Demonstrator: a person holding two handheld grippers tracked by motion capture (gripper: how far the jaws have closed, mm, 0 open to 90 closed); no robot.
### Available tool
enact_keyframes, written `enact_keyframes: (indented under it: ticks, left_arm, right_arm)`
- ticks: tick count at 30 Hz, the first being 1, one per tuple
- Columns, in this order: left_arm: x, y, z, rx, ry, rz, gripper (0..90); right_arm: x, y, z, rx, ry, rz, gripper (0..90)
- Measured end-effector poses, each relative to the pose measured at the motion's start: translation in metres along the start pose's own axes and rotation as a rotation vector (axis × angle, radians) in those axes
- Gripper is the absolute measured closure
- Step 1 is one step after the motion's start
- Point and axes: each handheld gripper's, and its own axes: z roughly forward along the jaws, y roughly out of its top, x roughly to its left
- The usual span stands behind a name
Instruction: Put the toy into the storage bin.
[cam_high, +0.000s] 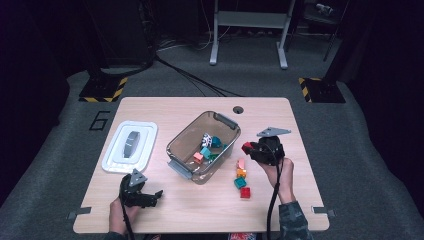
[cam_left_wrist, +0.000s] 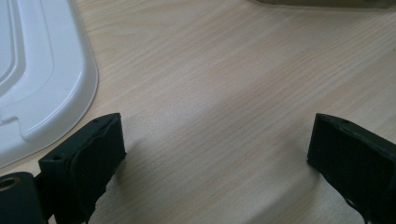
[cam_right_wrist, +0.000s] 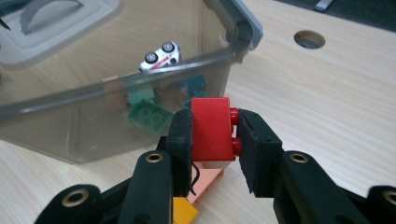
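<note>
- The right gripper (cam_high: 248, 148), sitting right of centre in the high view, is clamping a red brick (cam_high: 246, 146) between its jaws; in the right gripper view the red brick (cam_right_wrist: 211, 128) is sitting at the centre of the frame, one jaw pressing its flat side and the other its studs.
- The gripper and brick are hanging just beside the right-hand wall of the clear plastic bin (cam_high: 226, 121), outside it and above the table (cam_high: 165, 107).
- The bin is lying at the middle of the high view, tilted diagonally, and is holding a white toy car (cam_high: 206, 139) along with teal, green and salmon bricks.
- In the right gripper view the toy car (cam_right_wrist: 160, 55) is showing above the bin's rim (cam_right_wrist: 140, 81) in the upper middle, and a green brick (cam_right_wrist: 149, 115) is showing through the wall to the left of the jaws.
- Below the right gripper in the high view, a short row of loose bricks is lying on the table: a pink brick (cam_high: 241, 163), an orange brick (cam_high: 241, 173), a teal brick (cam_high: 240, 183) and another red one (cam_high: 245, 192).
- The left gripper (cam_high: 157, 193), at the lower left of the high view, is resting low over bare wood with its jaws standing wide apart and nothing between them.
- The white lid (cam_high: 130, 146) is lying flat at the left of the high view, and in the left gripper view its rounded corner (cam_left_wrist: 56, 93) is occupying the upper left, just beside the left-hand jaw.
</note>
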Motion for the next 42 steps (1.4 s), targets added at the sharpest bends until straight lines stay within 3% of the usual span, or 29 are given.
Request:
enact_keyframes:
  ticks: [12,24,34,42]
  left_arm:
    - [0.0,0.0,0.0,0.0,0.001,0.001,3.8]
    - [0.0,0.0,0.0,-0.001,0.001,0.002,3.8]
    - [0.0,0.0,0.0,-0.001,0.002,0.002,3.8]
    - [0.0,0.0,0.0,-0.001,0.004,0.008,3.8]
  right_arm:
    - [0.008,0.03,-0.005,-0.026,0.004,-0.043,67.4]
    - [0.022,0.057,0.007,-0.035,0.027,-0.097,67.4]
    - [0.033,0.064,0.028,0.004,0.072,-0.107,67.4]
    - [0.043,0.059,0.042,0.055,0.091,-0.138,67.2]
